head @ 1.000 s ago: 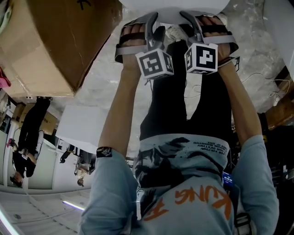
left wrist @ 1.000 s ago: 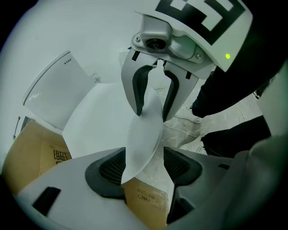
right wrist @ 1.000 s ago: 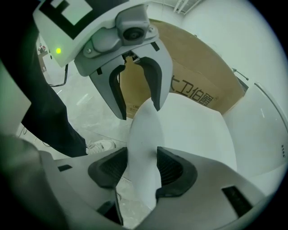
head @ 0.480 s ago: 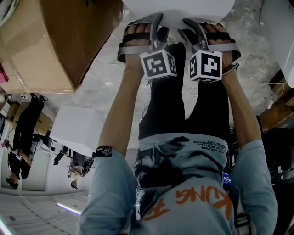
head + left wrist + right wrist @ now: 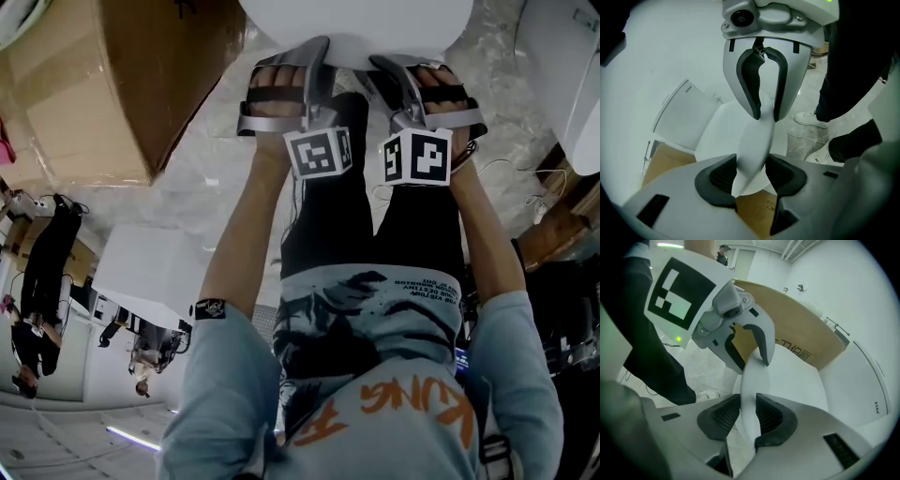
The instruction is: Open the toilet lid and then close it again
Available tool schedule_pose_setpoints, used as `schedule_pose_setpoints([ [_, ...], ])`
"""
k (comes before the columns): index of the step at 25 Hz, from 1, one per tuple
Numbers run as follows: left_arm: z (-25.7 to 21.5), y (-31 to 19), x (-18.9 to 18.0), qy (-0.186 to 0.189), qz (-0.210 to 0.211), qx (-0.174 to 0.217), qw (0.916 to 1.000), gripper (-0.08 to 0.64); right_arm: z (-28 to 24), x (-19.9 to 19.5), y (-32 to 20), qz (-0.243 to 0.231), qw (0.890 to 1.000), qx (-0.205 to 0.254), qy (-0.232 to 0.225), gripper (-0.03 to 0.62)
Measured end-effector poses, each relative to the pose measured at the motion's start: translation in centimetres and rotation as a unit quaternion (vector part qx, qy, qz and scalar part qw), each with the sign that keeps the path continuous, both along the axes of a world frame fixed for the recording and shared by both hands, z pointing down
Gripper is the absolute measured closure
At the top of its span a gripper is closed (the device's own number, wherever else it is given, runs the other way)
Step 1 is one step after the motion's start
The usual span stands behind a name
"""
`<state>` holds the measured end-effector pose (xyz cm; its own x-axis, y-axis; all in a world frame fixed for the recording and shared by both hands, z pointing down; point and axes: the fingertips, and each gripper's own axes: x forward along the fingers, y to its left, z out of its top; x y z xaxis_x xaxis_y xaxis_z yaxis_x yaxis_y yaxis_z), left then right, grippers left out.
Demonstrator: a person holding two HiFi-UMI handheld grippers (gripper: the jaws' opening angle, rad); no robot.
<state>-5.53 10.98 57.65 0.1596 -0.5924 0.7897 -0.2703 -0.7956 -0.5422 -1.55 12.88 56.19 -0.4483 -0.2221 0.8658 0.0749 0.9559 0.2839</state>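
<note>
The place is read as a bare indoor test or recording hall rather than a home bathroom. In the head view, a white toilet lid (image 5: pixel 356 21) is seen at the top centre, close to a large brown cardboard box (image 5: pixel 103 84) at the upper left. A second white fixture (image 5: pixel 562 66) is cut off at the upper right edge. The floor (image 5: pixel 216 178) is finished in a pale, glossy marbled pattern, and loose cables (image 5: pixel 547 200) are left lying on it at the right. Several people (image 5: pixel 45 267) are seen standing at the lower left beside white partitions. In the right gripper view, a plain white wall (image 5: pixel 834 282) and exposed ceiling pipes (image 5: pixel 797 247) are shown along the top.
</note>
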Motion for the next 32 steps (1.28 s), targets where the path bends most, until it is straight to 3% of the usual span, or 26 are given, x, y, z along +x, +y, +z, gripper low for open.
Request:
schedule_pose_setpoints([
  [4, -2.6, -0.5, 0.3, 0.014, 0.0, 0.009, 0.9999, 0.359, -2.6, 0.2, -0.3, -0.005, 1.0, 0.015, -0.009, 0.483],
  [13, -13.4, -4.1, 0.4, 0.051, 0.0, 0.089, 0.9947, 0.429, -13.2, 0.3, -3.9, 0.026, 0.994, 0.085, -0.058, 0.517],
  [21, -23.8, -12.5, 1.3, 0.08, -0.014, 0.155, 0.9846, 0.443, -23.5, 1.4, -12.0, 0.085, 0.975, 0.178, -0.102, 0.529],
  [32, -31.4, -25.5, 2.3, 0.088, 0.03, 0.168, 0.9815, 0.419, -31.5, 2.4, -25.4, 0.146, 0.948, 0.262, -0.106, 0.537],
])
